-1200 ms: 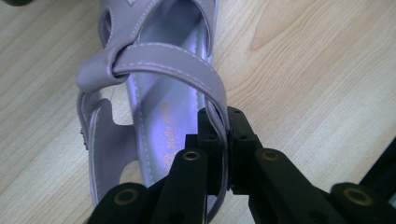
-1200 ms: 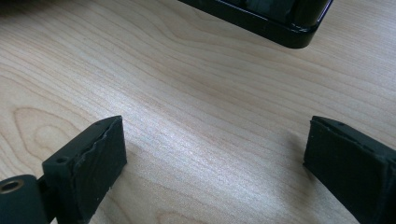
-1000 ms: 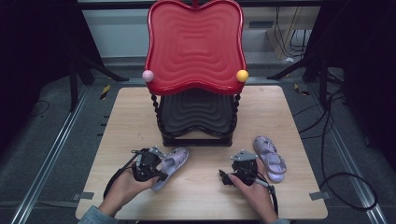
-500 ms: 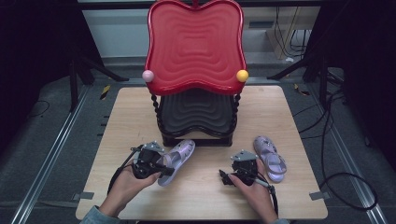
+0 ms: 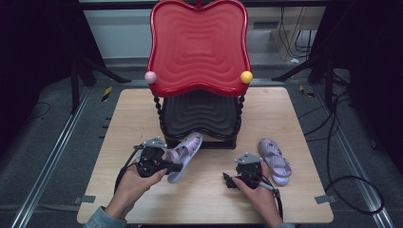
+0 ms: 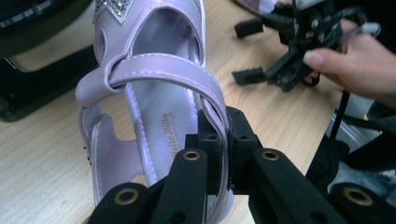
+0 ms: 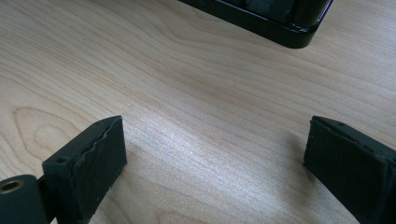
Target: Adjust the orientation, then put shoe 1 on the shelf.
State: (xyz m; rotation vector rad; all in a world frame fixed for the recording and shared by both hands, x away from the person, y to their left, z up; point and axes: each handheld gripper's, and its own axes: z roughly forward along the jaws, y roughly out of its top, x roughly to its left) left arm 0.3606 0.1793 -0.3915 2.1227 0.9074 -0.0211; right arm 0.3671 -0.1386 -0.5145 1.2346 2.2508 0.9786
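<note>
Red plastic crowns the biggest thing here: a two-tier stand [image 5: 198,47] at twelve o'clock on the wooden table [image 5: 119,114], its wavy red top tray tilted toward the camera and a black lower shelf [image 5: 199,114] beneath it between twisted posts. Both tiers look bare.

Next in size come the two lilac sandals. One sandal [image 5: 183,151] sits at about eight o'clock from the table's middle, lifted at an angle with its toe pointing toward the black shelf. The left gripper [image 5: 172,166] has it: in the left gripper view the jaws are clamped tight on the sandal's side wall [image 6: 223,126], right where the ankle strap joins. The other sandal [image 5: 274,160] lies flat on the table at four o'clock, untouched.

Just at nine o'clock of that second sandal, the right gripper [image 5: 230,179] rests low over the wood, its jaws standing wide apart with only bare table between them.

By my reading the job is shelving the pair, and it is barely begun: one sandal picked up but not yet placed, the other waiting to be grasped.
</note>
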